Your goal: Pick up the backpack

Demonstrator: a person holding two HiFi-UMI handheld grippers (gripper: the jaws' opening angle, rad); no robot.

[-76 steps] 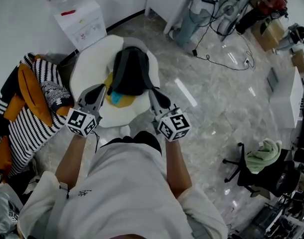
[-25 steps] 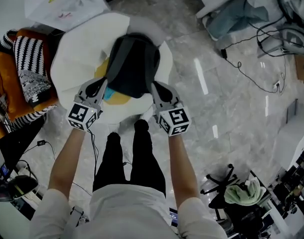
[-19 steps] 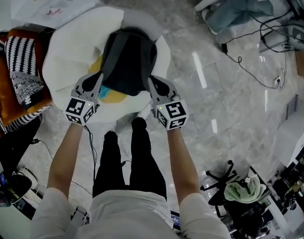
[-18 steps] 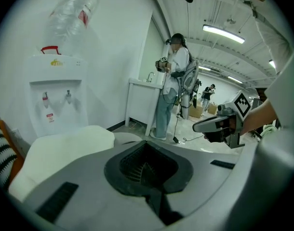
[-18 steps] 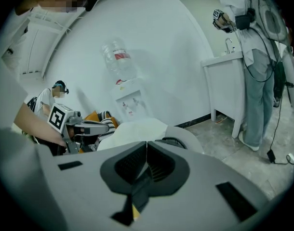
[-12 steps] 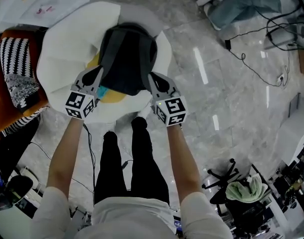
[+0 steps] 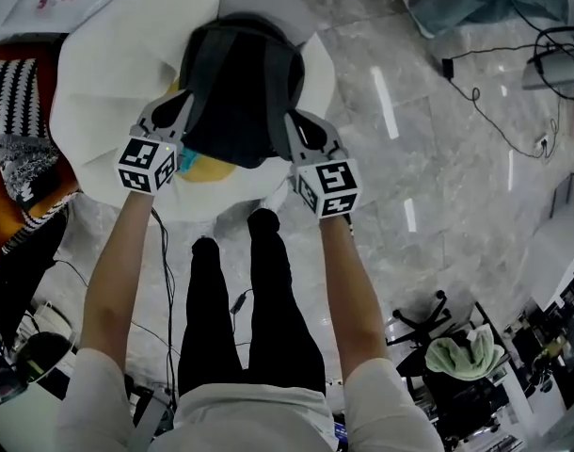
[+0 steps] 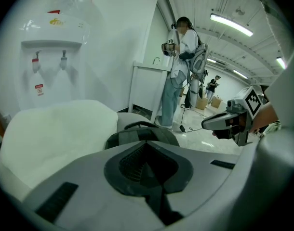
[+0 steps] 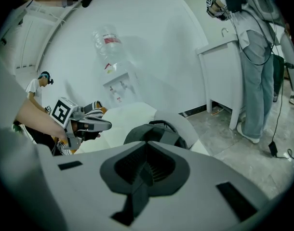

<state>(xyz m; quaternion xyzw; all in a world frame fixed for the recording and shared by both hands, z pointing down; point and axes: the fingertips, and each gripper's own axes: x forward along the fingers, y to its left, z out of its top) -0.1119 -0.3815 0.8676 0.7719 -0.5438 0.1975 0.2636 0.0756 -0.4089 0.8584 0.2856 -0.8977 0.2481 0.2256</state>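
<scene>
- Backpack: one, dark grey and black, lying on a white cushioned seat at the far middle of the head view, over a yellow patch in the seat.
- Grippers: two. The left gripper is at the backpack's left side and the right gripper at its right side. Each has its jaws pressed together with nothing between them.
- One water dispenser stands against the white wall behind the seat.
- One black-and-white striped cushion with orange fabric lies left of the seat.
- One office chair draped with green cloth stands near right.
- Other people: one stands by a white table; another is far back.
- Surface and room: a glossy grey marble floor, with cables trailing at far right.
- Hard to tell: whether the gripper tips touch the backpack. Each gripper view shows only the backpack's top above the gripper body. The seat's far edge is cut off in the head view.
</scene>
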